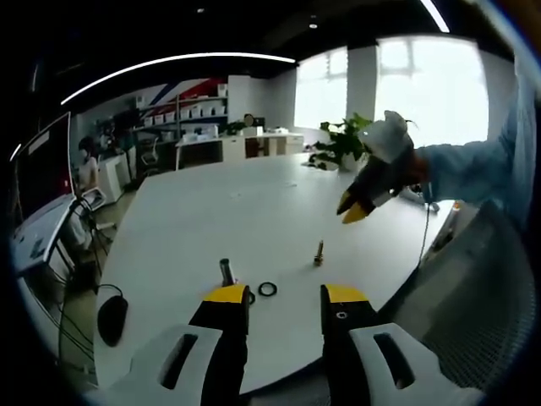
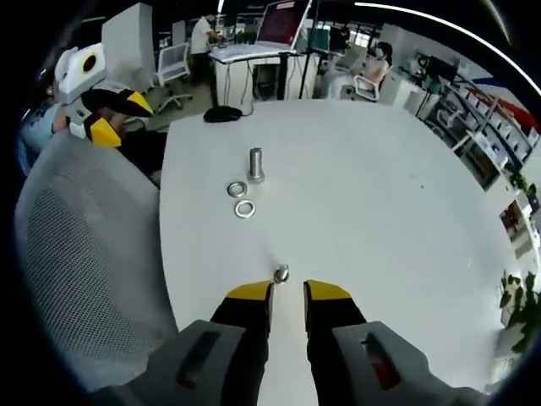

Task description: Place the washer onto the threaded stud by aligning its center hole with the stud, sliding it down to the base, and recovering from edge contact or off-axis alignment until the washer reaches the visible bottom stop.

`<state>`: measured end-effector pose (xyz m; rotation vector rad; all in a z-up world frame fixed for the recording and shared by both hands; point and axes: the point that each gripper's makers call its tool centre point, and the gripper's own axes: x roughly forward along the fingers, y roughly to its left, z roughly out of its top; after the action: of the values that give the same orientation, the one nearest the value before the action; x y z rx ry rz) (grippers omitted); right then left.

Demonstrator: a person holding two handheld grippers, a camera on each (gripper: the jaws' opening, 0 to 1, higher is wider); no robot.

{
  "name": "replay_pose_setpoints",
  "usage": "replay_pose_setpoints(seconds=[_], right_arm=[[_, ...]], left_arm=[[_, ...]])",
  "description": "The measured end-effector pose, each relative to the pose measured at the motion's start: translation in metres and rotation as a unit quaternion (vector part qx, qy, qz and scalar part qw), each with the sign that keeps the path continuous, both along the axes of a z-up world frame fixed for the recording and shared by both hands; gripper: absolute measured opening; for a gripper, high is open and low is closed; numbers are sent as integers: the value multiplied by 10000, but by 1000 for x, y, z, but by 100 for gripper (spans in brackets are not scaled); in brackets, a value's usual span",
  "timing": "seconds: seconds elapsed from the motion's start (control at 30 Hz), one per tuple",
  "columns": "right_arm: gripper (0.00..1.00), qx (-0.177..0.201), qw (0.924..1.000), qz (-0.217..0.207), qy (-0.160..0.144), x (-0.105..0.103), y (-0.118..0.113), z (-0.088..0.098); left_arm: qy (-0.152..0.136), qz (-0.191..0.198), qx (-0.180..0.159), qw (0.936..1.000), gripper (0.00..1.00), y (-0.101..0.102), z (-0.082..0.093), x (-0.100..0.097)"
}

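On a white table (image 2: 380,211), two washers (image 2: 241,199) lie beside an upright stud (image 2: 255,163), untouched, while the left gripper (image 1: 284,298) and right gripper (image 2: 287,293) hover nearby, both spread and holding nothing.

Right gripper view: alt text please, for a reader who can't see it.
The right tongs, open, point at a small nut on a white table. Farther off stand a threaded stud and two washers; the left tongs hover above a mesh chair.
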<state>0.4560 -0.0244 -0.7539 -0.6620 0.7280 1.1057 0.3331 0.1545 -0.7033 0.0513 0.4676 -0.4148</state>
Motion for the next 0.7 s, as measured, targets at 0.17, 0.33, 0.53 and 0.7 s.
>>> replay_pose_setpoints(seconds=[0.17, 0.33, 0.53, 0.7], right_arm=[[17, 245, 9993, -257, -66, -18, -16, 17], [17, 478, 9978, -456, -62, -38, -28, 28], [17, 878, 9931, -780, -30, -63, -46, 40], [17, 1238, 9869, -1029, 67, -79, -60, 48]], left_arm=[[77, -37, 98, 9999, 31, -1, -5, -5], [181, -1, 183, 9997, 31, 1, -8, -6], [305, 37, 227, 9993, 31, 2, -13, -9], [371, 15, 255, 9990, 30, 1, -14, -9]])
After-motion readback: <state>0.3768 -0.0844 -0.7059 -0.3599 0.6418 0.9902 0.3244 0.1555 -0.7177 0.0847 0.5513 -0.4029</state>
